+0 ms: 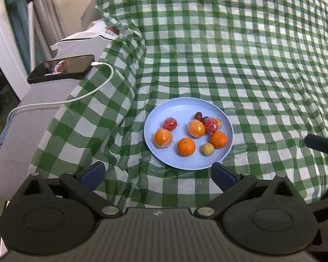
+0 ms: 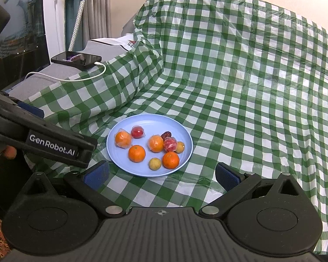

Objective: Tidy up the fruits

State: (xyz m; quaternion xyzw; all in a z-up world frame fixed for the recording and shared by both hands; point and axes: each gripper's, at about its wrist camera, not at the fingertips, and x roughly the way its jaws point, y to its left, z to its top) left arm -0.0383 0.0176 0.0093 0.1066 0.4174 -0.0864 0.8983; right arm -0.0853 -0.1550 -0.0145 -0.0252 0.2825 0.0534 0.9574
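You have soft, even indoor light in both views, with only faint shadows under the fruit on the blue plate (image 1: 187, 107). The glossy checked tablecloth (image 1: 240, 65) shows mild sheen, and the phone (image 1: 61, 68) screen carries reflections. Fisheye bending curves the edges and darkens your corners; the centre stays sharp.

home | checked tablecloth (image 1: 229, 65) | curtains (image 1: 43, 11) | charging phone (image 1: 61, 68)
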